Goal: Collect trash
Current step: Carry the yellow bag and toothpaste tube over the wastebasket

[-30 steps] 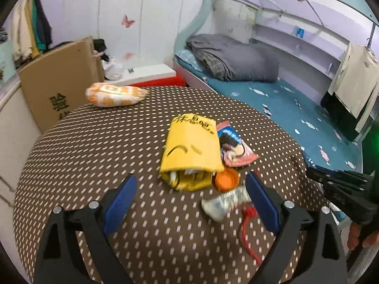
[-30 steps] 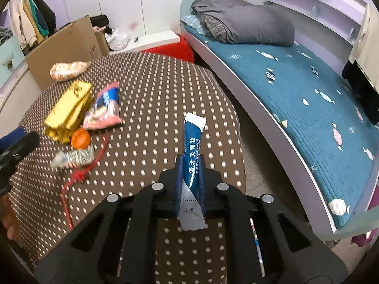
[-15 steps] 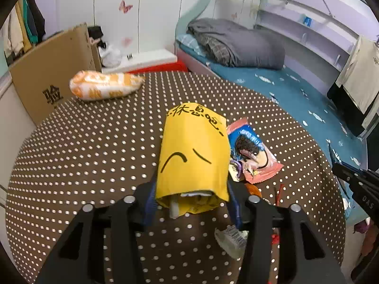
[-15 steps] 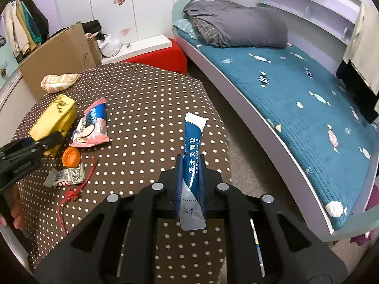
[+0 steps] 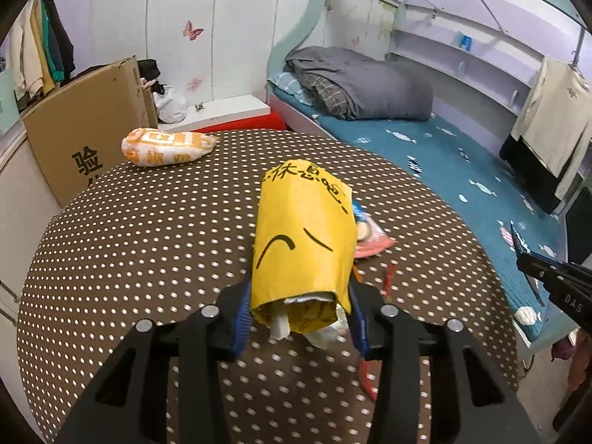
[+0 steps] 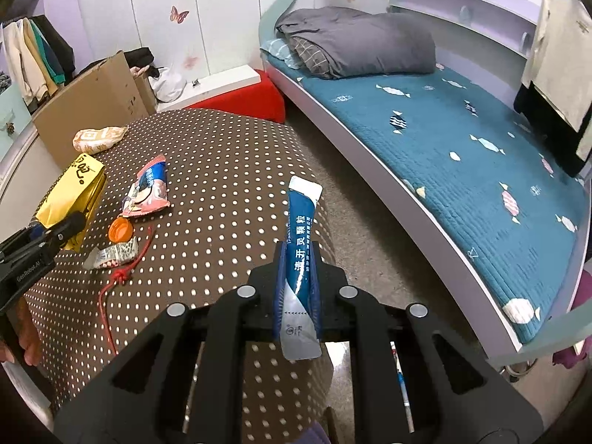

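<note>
Left wrist view, frame centre: the left gripper [image 5: 299, 318], its jaws having just been closing, clamps the near end of a yellow paper bag [image 5: 301, 236]; white scraps protrude from the bag's mouth. The bag hides most of a pink-and-blue snack wrapper [image 5: 370, 238] and a red cord [image 5: 388, 277] on the dotted brown table [image 5: 148, 244]. An orange-and-white packet [image 5: 166, 146] lies upper left. Right wrist view, centre: the right gripper [image 6: 298, 288] is closed on a blue sachet [image 6: 299, 244], whose lower end is silver. At left lie an orange cap [image 6: 120, 229] and a crumpled wrapper [image 6: 111, 255], print illegible.
</note>
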`<state>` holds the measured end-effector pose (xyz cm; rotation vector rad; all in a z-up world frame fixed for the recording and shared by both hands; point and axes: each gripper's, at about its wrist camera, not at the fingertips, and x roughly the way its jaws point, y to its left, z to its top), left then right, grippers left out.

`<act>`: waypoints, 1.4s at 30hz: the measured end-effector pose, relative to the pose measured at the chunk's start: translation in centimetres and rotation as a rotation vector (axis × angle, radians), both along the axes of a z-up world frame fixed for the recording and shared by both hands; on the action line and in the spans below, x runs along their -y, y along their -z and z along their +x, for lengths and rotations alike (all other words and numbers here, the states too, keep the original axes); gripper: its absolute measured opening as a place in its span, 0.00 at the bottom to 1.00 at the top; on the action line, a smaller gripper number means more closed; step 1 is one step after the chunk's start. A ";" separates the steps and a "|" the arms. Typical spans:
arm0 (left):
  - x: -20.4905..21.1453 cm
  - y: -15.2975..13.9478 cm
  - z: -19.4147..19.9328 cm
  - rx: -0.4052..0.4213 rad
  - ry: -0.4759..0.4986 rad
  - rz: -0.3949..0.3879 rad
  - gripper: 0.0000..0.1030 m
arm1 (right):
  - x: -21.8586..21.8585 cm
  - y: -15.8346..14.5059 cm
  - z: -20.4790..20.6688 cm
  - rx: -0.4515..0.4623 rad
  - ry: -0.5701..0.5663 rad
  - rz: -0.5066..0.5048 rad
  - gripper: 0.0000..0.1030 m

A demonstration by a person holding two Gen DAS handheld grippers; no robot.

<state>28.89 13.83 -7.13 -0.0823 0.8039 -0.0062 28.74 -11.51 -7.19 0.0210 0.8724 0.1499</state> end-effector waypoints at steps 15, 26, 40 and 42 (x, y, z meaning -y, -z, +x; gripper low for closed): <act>9.4 -0.2 -2.0 -0.008 0.167 -0.006 0.42 | 7.2 -1.0 -4.7 0.016 0.102 0.032 0.12; 18.6 0.8 -3.3 -0.028 0.352 -0.018 0.43 | 13.8 -0.1 -8.0 0.005 0.224 0.050 0.12; 28.4 3.6 -5.3 -0.085 0.538 -0.023 0.44 | 21.5 3.7 -11.5 -0.071 0.386 0.101 0.12; 29.4 4.2 -5.5 -0.098 0.561 -0.021 0.44 | 22.4 4.2 -12.0 -0.081 0.407 0.108 0.12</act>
